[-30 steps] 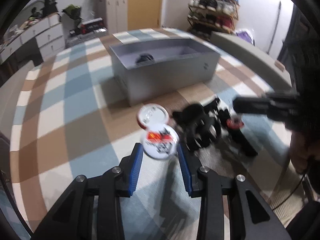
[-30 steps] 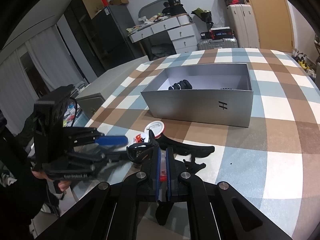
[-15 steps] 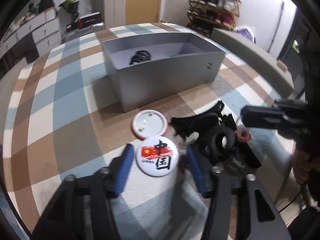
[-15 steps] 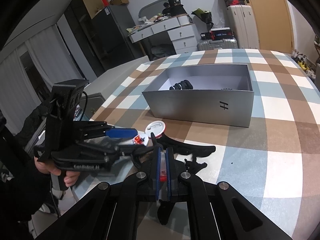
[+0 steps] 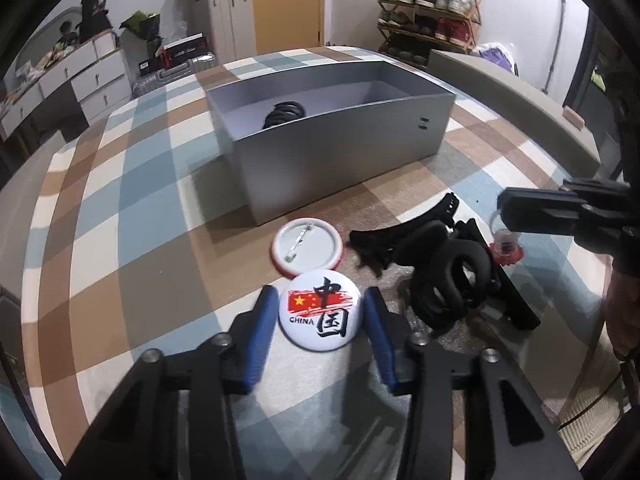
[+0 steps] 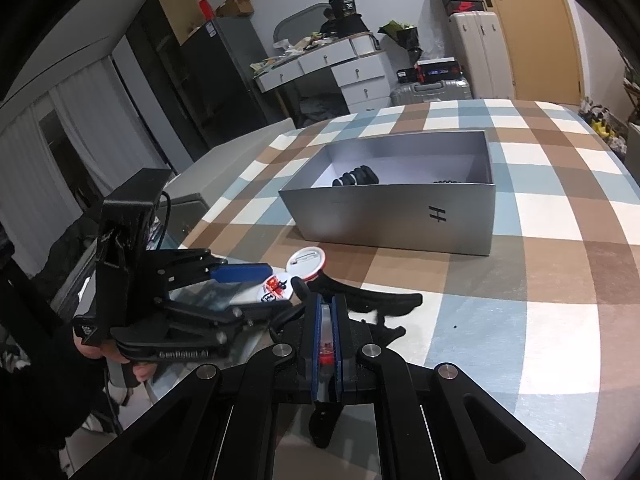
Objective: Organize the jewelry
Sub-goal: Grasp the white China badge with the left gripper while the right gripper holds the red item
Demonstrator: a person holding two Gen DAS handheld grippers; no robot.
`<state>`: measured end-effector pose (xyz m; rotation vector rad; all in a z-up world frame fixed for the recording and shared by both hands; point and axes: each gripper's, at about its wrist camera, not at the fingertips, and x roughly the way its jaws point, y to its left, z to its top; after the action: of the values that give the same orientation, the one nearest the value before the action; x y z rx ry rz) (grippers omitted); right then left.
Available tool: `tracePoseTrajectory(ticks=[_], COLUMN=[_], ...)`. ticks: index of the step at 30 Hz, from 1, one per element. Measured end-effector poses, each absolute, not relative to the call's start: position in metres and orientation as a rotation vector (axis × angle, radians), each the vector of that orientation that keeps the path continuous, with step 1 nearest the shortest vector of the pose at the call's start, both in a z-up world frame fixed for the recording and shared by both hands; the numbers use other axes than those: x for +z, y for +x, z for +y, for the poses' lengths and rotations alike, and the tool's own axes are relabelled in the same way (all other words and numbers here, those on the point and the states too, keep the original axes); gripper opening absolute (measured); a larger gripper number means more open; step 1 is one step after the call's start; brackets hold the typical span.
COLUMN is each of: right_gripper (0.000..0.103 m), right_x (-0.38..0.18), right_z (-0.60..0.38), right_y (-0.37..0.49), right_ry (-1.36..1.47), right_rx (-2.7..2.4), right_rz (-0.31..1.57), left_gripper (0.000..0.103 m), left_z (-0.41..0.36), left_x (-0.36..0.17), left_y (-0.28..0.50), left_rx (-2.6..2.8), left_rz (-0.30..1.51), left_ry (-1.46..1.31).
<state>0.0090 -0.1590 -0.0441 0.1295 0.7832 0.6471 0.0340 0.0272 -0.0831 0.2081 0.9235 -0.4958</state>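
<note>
A white round badge (image 5: 319, 310) with a red flag and "CHINA" lies face up on the checked tablecloth, between the blue pads of my open left gripper (image 5: 319, 304). A second badge (image 5: 307, 246) lies pin side up just beyond it. Black hair claws (image 5: 444, 272) lie in a pile to the right. My right gripper (image 6: 327, 316) is shut on a small clear piece with a red part (image 6: 326, 354), also seen in the left wrist view (image 5: 506, 246). The grey open box (image 5: 340, 148) holds a black hair claw (image 5: 285, 113).
The box (image 6: 394, 220) stands beyond the pile in the right wrist view. The left gripper (image 6: 240, 274) shows there over the flag badge (image 6: 276, 288). A long black hair clip (image 6: 372, 300) lies in front of my right fingers. The table edge is close on the left.
My left gripper has moved forward and down so its open pads now flank the flag badge. The right gripper has stayed still and shut.
</note>
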Motion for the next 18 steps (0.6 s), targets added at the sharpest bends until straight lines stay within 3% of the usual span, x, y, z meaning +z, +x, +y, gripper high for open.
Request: tracePoseTrajectory(ticks=[18], right_gripper=[0.005], right_x=[-0.032], right_z=[-0.168], right_y=[0.019], right_ry=[0.188], right_rx=[0.639], right_rz=[0.764], left_gripper=[0.037], left_z=[0.039], left_x=[-0.046], left_y=[0.013], left_rx=[-0.339], left_rz=[0.794], left_ry=[0.129])
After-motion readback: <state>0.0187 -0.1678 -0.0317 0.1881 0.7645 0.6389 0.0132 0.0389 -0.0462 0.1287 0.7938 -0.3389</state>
